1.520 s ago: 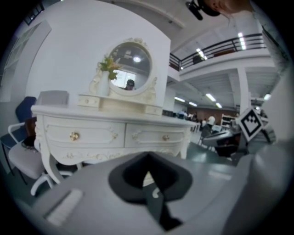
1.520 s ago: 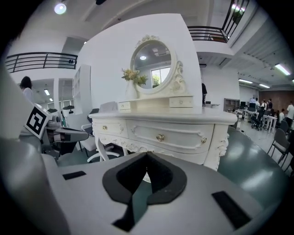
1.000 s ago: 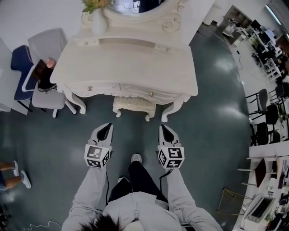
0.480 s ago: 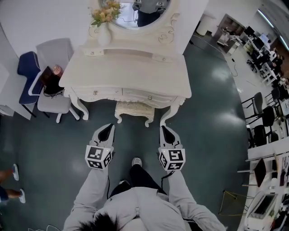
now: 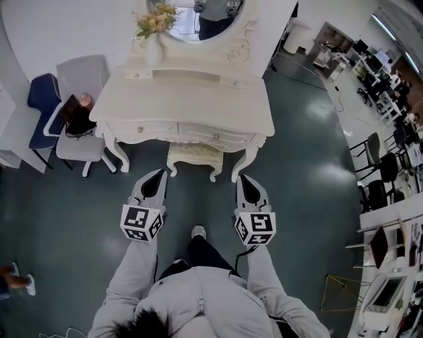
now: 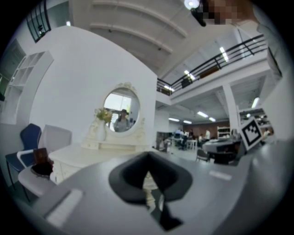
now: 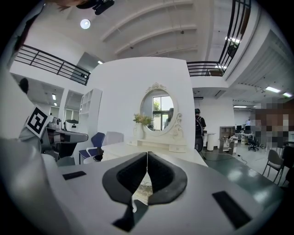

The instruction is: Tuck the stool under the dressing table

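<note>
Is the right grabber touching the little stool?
Apart. In the head view, bare floor shows between the right gripper and the stool; the right gripper view shows its shut jaws holding nothing.

Left tongs (image 5: 160,173), right tongs (image 5: 242,177) closed, held level.

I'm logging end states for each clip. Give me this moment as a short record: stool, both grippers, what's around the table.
stool: cream, tucked under the dressing table, front edge and two front legs showing
left gripper: shut, empty, clear of the stool
right gripper: shut, empty, clear of the stool
table top: vase of flowers at back left, oval mirror behind
beside table: grey chair and blue chair at the head view's left
</note>
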Demonstrator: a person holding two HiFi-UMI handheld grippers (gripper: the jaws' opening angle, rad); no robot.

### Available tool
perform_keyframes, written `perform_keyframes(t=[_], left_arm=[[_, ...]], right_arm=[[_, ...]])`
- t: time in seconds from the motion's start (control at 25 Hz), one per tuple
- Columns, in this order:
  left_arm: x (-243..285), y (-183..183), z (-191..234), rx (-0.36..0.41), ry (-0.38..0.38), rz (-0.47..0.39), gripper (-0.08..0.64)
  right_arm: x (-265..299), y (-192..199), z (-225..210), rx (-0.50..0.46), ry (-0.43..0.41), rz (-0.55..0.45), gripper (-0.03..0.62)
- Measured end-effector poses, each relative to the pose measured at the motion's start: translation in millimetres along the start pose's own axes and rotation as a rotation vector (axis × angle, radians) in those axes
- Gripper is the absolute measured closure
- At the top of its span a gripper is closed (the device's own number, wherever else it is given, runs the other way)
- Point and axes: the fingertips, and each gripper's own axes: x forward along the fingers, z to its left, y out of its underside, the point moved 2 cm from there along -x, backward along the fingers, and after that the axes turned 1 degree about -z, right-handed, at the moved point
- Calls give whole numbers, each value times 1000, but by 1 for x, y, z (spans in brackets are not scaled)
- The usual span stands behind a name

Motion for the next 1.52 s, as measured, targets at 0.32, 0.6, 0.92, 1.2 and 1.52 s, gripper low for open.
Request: perform_keyframes(t=[0.32, 0.6, 0.92, 1.2, 1.52], left_arm=[[-24, -34, -20, -5, 10, -78, 555], [-49, -54, -29, -4, 7, -138, 555], [-79, -62, -30, 13, -22, -160, 555], [-97, -67, -35, 33, -21, -174, 555], [-105, -69, -37, 39, -21, -178, 555]], right_arm=[[-32, -35, 9, -2, -9, -88, 591], [-57, -55, 18, 4, 10, -135, 591], [-84, -61, 29, 19, 36, -161, 591], [-99, -63, 39, 11, 55, -173, 591], [-102, -68, 53, 8, 44, -180, 591]])
